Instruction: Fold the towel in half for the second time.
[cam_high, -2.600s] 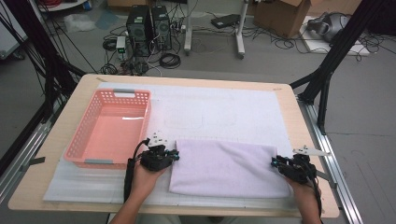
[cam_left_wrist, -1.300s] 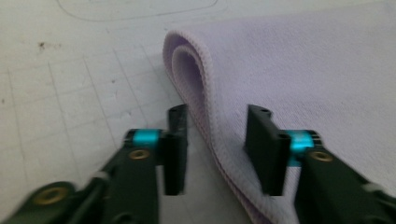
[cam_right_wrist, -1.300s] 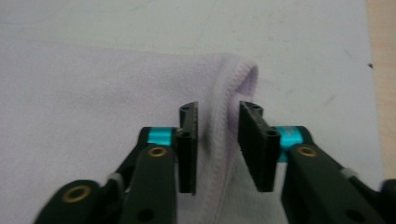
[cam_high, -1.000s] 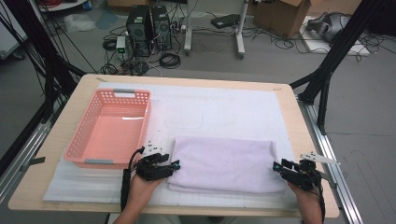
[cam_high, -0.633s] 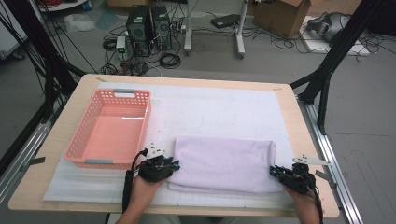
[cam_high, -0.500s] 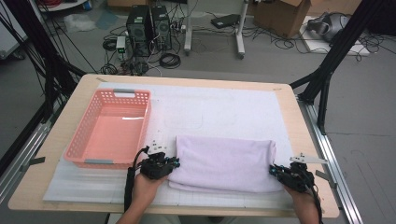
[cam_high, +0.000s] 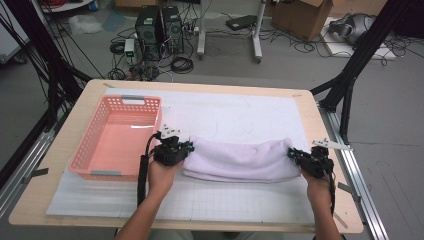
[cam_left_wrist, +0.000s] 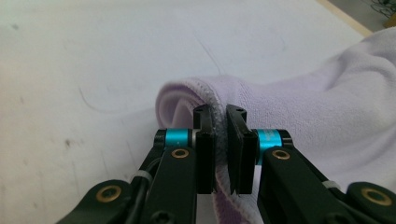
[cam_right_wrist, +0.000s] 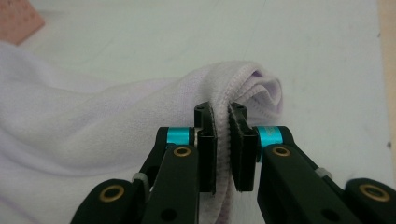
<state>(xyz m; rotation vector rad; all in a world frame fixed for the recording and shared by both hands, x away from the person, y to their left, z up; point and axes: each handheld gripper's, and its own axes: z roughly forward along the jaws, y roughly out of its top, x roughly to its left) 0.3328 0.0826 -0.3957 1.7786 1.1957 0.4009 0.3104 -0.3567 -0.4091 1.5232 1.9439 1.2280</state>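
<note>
A lilac towel (cam_high: 239, 159) lies folded across the white mat, bunched into a long roll. My left gripper (cam_high: 186, 148) is shut on the towel's left end, and the left gripper view has the hem (cam_left_wrist: 220, 126) pinched between the two black jaws. At the towel's right end my right gripper (cam_high: 293, 154) is shut on the cloth. In the right gripper view the stitched edge (cam_right_wrist: 223, 122) runs between the jaws, with folded layers (cam_right_wrist: 261, 91) bulging just beyond them.
A pink plastic basket (cam_high: 98, 146) stands empty at the left of the white gridded mat (cam_high: 240, 112), close beside my left hand. The wooden table edge (cam_high: 330, 150) lies near the right gripper. Cables, computers and boxes sit on the floor beyond.
Both grippers have lifted the towel's near edge and carried it away from me over the rest, so the flat cloth is now a narrower bunched roll. Both hands moved forward.
</note>
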